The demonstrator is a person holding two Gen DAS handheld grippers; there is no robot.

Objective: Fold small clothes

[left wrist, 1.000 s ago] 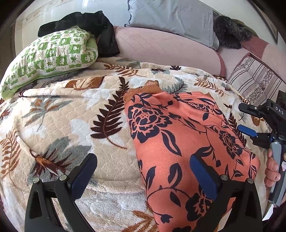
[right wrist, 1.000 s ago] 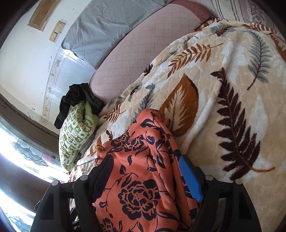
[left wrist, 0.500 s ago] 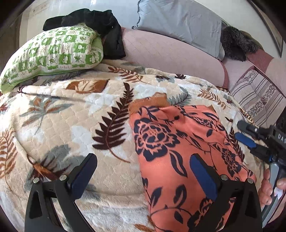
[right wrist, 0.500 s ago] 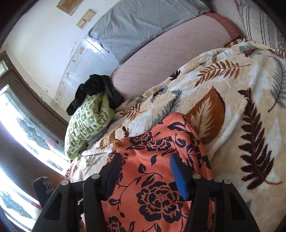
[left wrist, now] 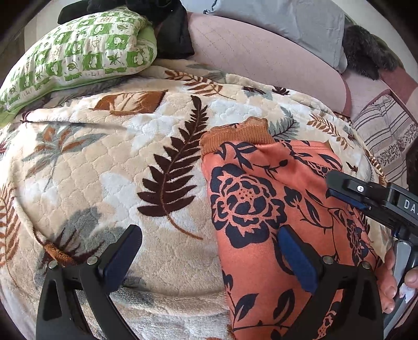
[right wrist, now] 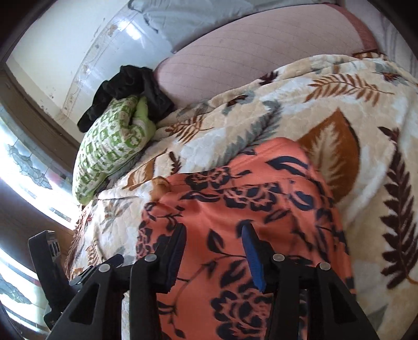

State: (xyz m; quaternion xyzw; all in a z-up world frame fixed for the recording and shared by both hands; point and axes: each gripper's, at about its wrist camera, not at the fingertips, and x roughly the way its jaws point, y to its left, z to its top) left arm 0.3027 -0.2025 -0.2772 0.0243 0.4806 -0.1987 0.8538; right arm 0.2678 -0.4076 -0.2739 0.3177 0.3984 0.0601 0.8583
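One orange floral garment (left wrist: 274,209), already doubled lengthwise with its ribbed brown cuff (left wrist: 236,136) toward the upper centre of the left-wrist frame, lay on the leaf-patterned blanket (left wrist: 117,170), filling the lower right of that frame and the lower centre of the right-wrist frame. The left gripper (left wrist: 209,256) stood spread wide and empty at the bottom of its view, one pad over bare blanket and the other over the garment's left margin, gripping nothing. The right gripper (right wrist: 215,253) hovered above the cloth with its jaws closing; printed fabric showed between the pads, but no pinched fold was visible, so it was judged not yet grasping. The step in hand appeared to be the taking of a fresh hold for a further fold; the next move would call for both grippers to seize an edge of the garment and carry it across evenly. Counted: one garment, two grippers, one green-checked pillow (left wrist: 78,52), one dark cloth heap (right wrist: 125,91), one grey pillow (left wrist: 287,21).
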